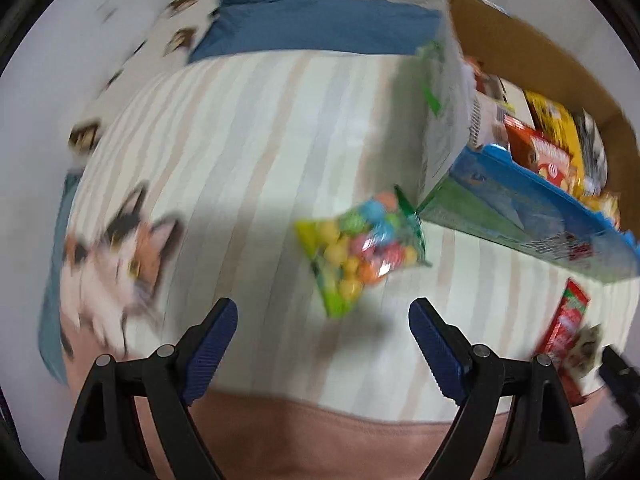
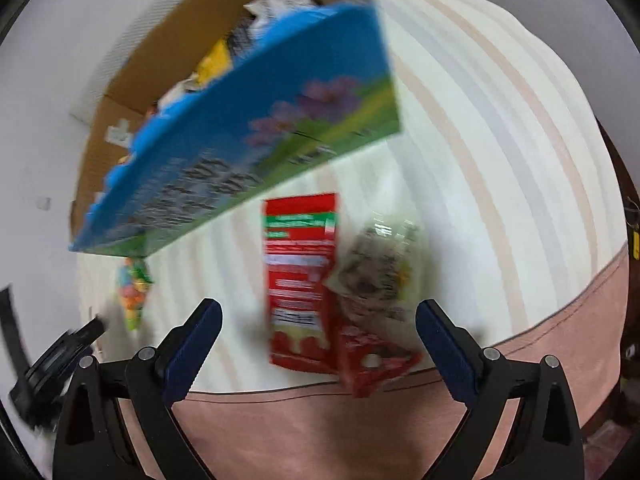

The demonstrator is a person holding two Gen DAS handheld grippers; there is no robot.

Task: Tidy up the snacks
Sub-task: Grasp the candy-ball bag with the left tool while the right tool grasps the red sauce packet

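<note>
Hovering spread wide and empty, left gripper is facing the bag of coloured candy balls lying on the striped cloth, just beside the snack-filled cardboard box. Right gripper, likewise gaping, is pointing at the red snack box and a clear packet overlapping it.

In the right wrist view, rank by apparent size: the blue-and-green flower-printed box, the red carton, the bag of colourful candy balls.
1. Blue-and-green flower-printed box, largest.
2. Red carton.
3. Bag of colourful candy balls, smallest, though it lies farther off, so unsure.
</note>
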